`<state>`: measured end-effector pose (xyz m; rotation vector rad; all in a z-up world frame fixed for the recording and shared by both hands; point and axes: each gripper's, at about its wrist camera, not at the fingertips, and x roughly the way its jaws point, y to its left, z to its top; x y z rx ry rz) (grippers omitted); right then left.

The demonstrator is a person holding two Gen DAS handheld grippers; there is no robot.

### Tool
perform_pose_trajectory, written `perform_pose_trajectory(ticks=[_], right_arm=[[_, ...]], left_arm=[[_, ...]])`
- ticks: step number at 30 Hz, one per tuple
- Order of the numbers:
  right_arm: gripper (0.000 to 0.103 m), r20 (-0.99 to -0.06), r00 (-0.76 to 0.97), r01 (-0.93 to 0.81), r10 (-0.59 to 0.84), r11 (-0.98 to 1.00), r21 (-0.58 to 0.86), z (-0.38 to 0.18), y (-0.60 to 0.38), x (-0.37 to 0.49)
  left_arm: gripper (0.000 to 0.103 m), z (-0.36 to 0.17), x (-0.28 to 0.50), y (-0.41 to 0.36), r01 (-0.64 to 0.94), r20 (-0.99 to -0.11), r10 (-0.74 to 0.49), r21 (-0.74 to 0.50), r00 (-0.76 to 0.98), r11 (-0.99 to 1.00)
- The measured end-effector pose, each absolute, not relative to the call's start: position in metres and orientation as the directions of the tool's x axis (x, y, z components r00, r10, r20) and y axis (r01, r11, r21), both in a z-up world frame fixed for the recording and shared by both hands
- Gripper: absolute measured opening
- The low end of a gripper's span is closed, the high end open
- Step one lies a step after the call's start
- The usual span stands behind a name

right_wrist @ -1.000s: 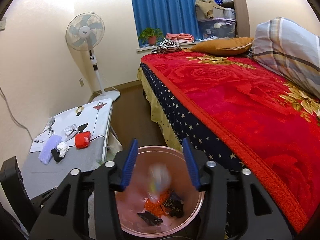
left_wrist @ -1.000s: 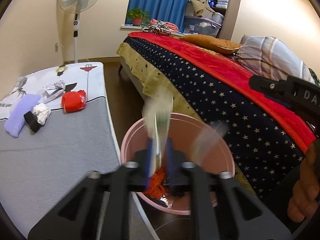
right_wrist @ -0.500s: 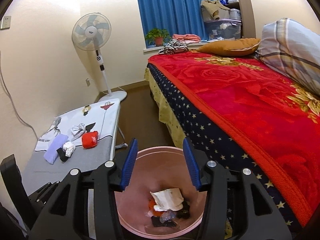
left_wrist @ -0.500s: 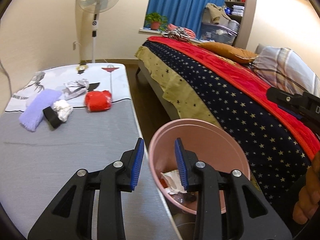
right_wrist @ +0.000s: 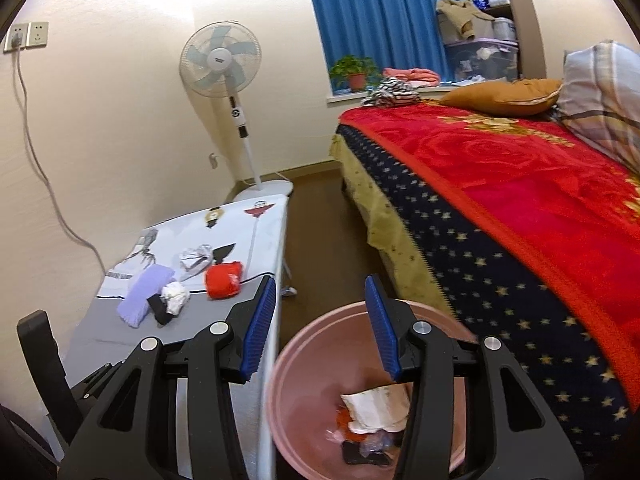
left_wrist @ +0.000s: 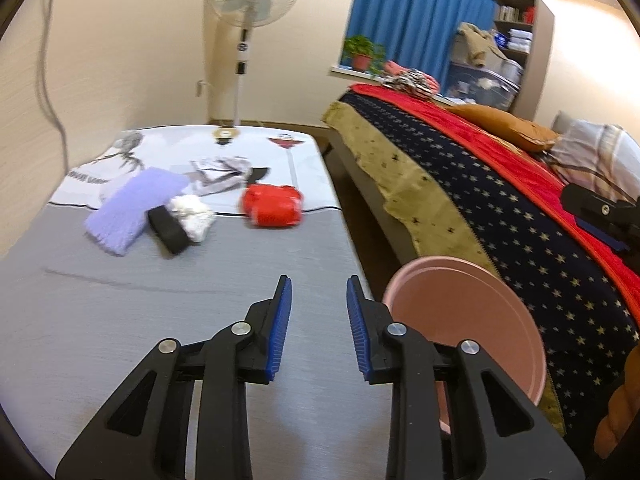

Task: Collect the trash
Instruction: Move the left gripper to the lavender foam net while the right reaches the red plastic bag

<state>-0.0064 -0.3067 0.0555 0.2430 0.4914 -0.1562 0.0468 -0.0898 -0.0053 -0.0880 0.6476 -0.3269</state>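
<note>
My left gripper (left_wrist: 318,282) hovers over the grey table top (left_wrist: 120,340); its jaws are closing with nothing between them. Ahead of it lie a red crumpled wad (left_wrist: 272,210), a white tissue wad (left_wrist: 192,216), a black piece (left_wrist: 168,232), a purple cloth (left_wrist: 132,208) and a crumpled grey wrapper (left_wrist: 224,168). The pink bin (left_wrist: 460,292) stands on the floor to its right. My right gripper (right_wrist: 320,280) hangs above the bin's rim (right_wrist: 304,344), its jaws closing on nothing. A white paper (right_wrist: 376,404) rests on other scraps inside the bin.
A bed (right_wrist: 520,184) with a red and starred blanket runs along the right, close to the bin. A standing fan (left_wrist: 248,8) is at the far end of the table. A strip of brown floor (right_wrist: 316,240) separates table and bed.
The left gripper let go of the paper it held over the bin, and the paper dropped inside. That gripper then swung left, over the table. The right gripper drifted slightly left.
</note>
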Motion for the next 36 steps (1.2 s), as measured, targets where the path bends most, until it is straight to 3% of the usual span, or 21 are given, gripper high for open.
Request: perform_pose_trajectory(ticks=[24, 32, 36], right_arm=[[0.042, -0.512, 0.850, 0.027, 0.127, 0.959, 0.283, 0.006, -0.249, 0.110], [0.058, -0.557, 0.814, 0.006, 0.168, 0.955, 0.297, -0.016, -0.231, 0.160], [0.077, -0.586, 0.790, -0.008, 0.179, 0.959, 0.284, -0.029, -0.220, 0.180]], left_arm=[[0.027, -0.019, 0.110, 0.010, -0.084, -0.570, -0.062, -0.226, 0.819, 0.970], [0.027, -0.032, 0.133, 0.028, -0.166, -0.599, -0.007, -0.233, 0.801, 0.958], [0.027, -0.044, 0.146, 0.040, -0.228, -0.633, 0.022, -0.246, 0.774, 0.942]])
